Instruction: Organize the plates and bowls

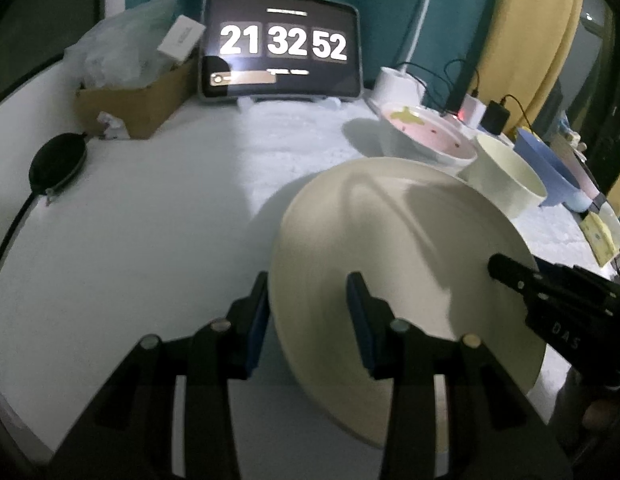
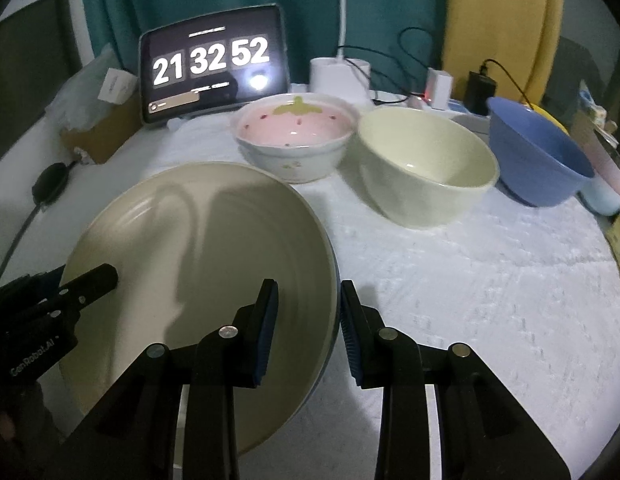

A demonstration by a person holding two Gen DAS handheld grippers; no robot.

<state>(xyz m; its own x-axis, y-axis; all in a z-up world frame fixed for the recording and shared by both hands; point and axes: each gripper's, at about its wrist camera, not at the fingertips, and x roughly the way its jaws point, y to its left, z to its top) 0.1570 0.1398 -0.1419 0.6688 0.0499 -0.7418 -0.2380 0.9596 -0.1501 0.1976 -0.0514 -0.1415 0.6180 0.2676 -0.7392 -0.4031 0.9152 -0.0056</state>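
A cream plate [image 2: 198, 272] with ringed grooves is carried tilted above the white table [image 2: 469, 300], gripped at opposite edges by both tools. The right gripper [image 2: 308, 300] has its jaws narrowed on the plate's right rim, one blue pad on the inner face and the other outside the edge. The left gripper [image 1: 308, 300] clamps the left rim in the same way, with the rim running between its two pads. Each tool shows in the other's view as a black finger lying over the plate. Whether the plate's lower edge touches the table is hard to judge in the dim light. Behind the plate stand three bowls in a row: a pink bowl [image 2: 296, 136] with a strawberry pattern, a cream bowl [image 2: 425, 168] just beside it, and a blue bowl [image 2: 537, 152] further right. At the back, a tablet [image 2: 212, 66] shows a clock, with a cardboard box [image 1: 138, 100] to its left and a white lamp base [image 2: 337, 76] to its right
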